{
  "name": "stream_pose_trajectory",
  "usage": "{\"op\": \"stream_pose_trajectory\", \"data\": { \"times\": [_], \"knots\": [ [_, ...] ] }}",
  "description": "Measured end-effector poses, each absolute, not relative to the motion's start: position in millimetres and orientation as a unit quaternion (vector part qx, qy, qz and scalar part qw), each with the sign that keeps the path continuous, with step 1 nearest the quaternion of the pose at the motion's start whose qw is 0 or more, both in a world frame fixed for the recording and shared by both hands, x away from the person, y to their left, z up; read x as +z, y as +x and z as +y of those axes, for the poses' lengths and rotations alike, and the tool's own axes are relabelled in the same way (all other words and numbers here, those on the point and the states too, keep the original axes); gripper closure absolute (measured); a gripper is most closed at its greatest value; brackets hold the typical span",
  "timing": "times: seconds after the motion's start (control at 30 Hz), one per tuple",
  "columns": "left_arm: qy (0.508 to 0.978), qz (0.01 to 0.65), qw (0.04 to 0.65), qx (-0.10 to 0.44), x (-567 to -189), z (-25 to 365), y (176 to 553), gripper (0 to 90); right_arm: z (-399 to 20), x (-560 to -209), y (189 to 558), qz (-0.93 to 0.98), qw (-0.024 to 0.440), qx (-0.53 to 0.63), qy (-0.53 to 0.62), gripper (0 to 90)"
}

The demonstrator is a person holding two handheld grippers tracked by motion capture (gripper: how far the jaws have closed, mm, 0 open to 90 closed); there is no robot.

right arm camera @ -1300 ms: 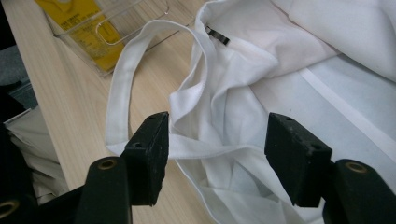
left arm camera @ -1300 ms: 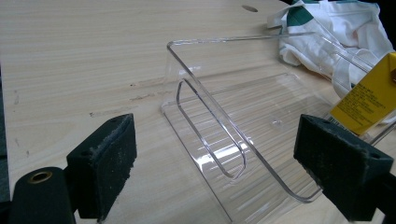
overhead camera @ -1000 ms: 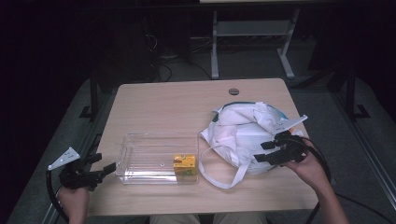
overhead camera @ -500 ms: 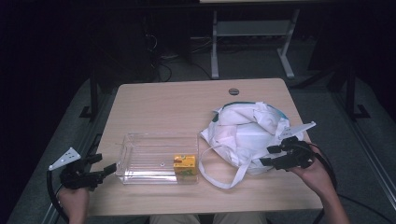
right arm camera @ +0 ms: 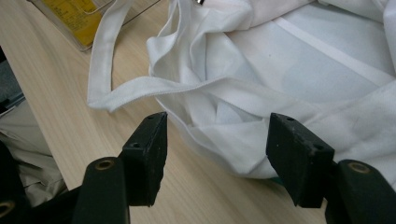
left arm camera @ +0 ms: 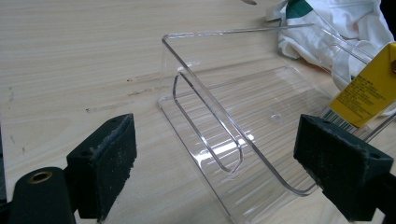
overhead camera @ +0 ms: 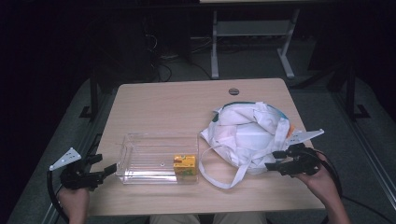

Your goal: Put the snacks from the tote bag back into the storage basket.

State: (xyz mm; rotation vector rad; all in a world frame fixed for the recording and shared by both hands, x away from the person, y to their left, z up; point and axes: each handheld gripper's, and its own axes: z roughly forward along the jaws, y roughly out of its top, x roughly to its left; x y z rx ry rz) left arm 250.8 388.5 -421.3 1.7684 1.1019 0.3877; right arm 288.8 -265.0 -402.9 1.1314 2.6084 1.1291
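A crumpled white cloth bag (overhead camera: pixel 252 135) lies on the right half of the wooden table (overhead camera: pixel 177 107), its long strap (overhead camera: pixel 219 179) looping toward the front edge. A clear plastic box (overhead camera: pixel 154 158) sits left of it, with a yellow carton (overhead camera: pixel 184 164) in its right end. My left gripper (overhead camera: pixel 112 169) stands open just off the box's left end; in the left gripper view (left arm camera: pixel 219 144) the box's end wall (left arm camera: pixel 210 102) lies ahead of the wide-apart pads. My right gripper (overhead camera: pixel 273 162) is open at the bag's near right edge, bag fabric (right arm camera: pixel 224 116) just beyond its pads, untouched.
A round cable hole (overhead camera: pixel 233 91) sits near the table's far edge. A white metal frame (overhead camera: pixel 252 42) stands on the dark floor behind. The person's lap (right arm camera: pixel 28 154) is close under the table's front edge. Bare wood spans the far left of the table.
My right gripper has drawn back toward the table's front edge and slightly right, along the bag's side. The left gripper, the box and the carton have stayed put.
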Motion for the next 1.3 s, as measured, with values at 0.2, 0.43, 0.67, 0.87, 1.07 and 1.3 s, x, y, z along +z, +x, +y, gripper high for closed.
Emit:
{"op": "stream_pose_trajectory", "data": {
  "times": [0.2, 0.43, 0.67, 0.87, 1.07, 1.3],
  "knots": [
    [0.728, 0.453, 0.49, 0.158, -421, 388, 251, 12.8, -271, -408, 283, 0.846, 0.039, 0.374, 0.377, 37.9],
    [0.728, 0.453, 0.49, 0.161, -421, 387, 250, 12.8, -275, -413, 277, 0.839, 0.04, 0.381, 0.386, 37.9],
    [0.731, 0.449, 0.488, 0.16, -421, 387, 250, 12.8, -279, -416, 271, 0.835, 0.042, 0.387, 0.389, 37.9],
    [0.734, 0.45, 0.482, 0.162, -422, 386, 251, 12.8, -282, -419, 268, 0.83, 0.046, 0.393, 0.393, 37.9],
    [0.735, 0.447, 0.484, 0.16, -422, 385, 251, 12.8, -285, -419, 261, 0.825, 0.053, 0.398, 0.397, 37.9],
    [0.743, 0.438, 0.48, 0.158, -422, 383, 253, 12.8, -281, -426, 258, 0.827, 0.055, 0.387, 0.403, 37.9]
  ]
}}
